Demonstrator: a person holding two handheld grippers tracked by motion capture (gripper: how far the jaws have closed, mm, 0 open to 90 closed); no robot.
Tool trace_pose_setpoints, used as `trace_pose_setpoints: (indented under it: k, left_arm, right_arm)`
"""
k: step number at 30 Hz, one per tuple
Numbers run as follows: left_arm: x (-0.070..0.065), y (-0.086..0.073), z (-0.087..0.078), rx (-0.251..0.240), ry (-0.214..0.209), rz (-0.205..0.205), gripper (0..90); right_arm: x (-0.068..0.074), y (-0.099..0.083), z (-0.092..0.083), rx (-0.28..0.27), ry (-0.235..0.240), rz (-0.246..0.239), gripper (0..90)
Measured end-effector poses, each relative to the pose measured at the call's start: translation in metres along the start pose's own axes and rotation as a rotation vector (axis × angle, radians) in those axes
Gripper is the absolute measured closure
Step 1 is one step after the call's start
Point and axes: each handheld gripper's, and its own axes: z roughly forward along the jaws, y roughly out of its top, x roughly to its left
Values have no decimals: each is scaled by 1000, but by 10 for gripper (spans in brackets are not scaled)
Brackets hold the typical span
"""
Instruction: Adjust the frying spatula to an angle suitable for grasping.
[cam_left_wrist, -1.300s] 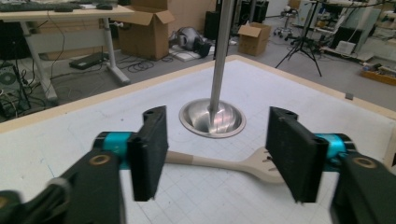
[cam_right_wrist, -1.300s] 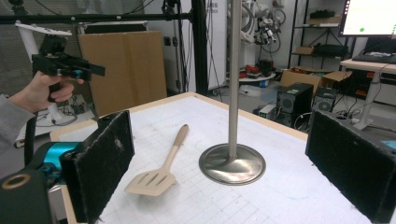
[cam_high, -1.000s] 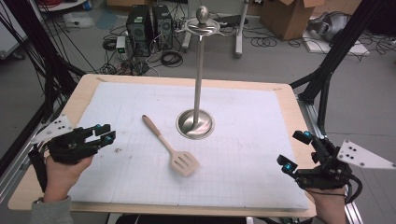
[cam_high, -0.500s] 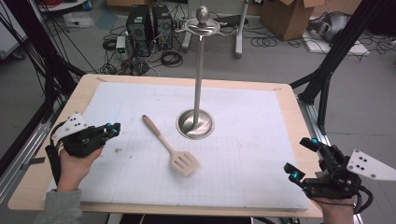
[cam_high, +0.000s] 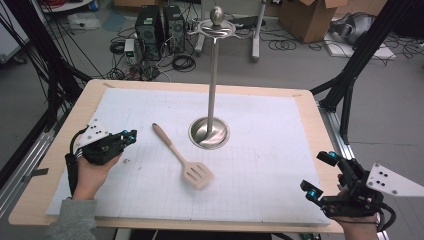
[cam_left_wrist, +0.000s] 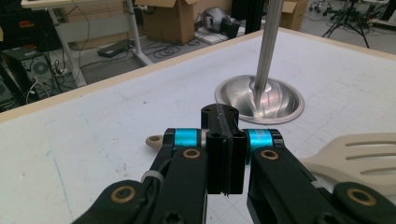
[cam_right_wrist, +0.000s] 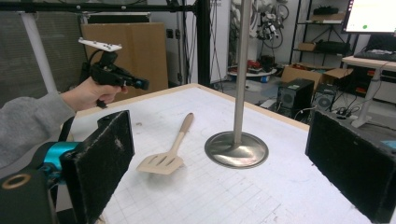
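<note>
A pale wooden slotted spatula (cam_high: 182, 157) lies flat on the white mat, its handle pointing to the far left. My left gripper (cam_high: 131, 135) hovers just left of the handle's end, shut with nothing between its jaws. In the left gripper view the jaws (cam_left_wrist: 223, 121) are pressed together, with the spatula's handle tip (cam_left_wrist: 154, 140) behind them and its blade (cam_left_wrist: 359, 154) at the right. My right gripper (cam_high: 320, 175) is at the table's near right corner, open and empty. Its view looks between its wide-apart pads (cam_right_wrist: 107, 154) at the spatula (cam_right_wrist: 170, 149) and the left gripper (cam_right_wrist: 142, 85).
A tall steel utensil stand (cam_high: 214, 75) with a round base (cam_high: 209, 132) rises from the middle of the mat, just beyond the spatula. The wooden table edge (cam_high: 165, 220) runs along the front. Computers, cables and cardboard boxes sit on the floor behind.
My left gripper has shifted a little toward the spatula's handle and lower, and its jaws have come together empty. The right gripper has hardly moved.
</note>
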Motion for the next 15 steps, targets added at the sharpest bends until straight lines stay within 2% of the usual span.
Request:
trace_pose_setpoints:
  k: [4, 6, 7, 10, 15]
  left_arm:
    - [-1, -3, 11, 1, -2, -12, 896]
    - [-2, -4, 17, 1, 0, -5, 896]
    - [-2, -5, 23, -13, -2, -11, 896]
    - [-2, -6, 28, -16, -6, -11, 896]
    - [-4, -4, 37, 5, -20, -8, 897]
  right_arm:
    - [3, -1, 0, 9, 5, 4, 69]
    - [3, -2, 0, 15, 9, 4, 69]
    - [4, -2, 1, 13, 10, 0, 69]
    - [4, -3, 0, 19, 9, 5, 69]
    - [6, -4, 1, 30, 12, 1, 69]
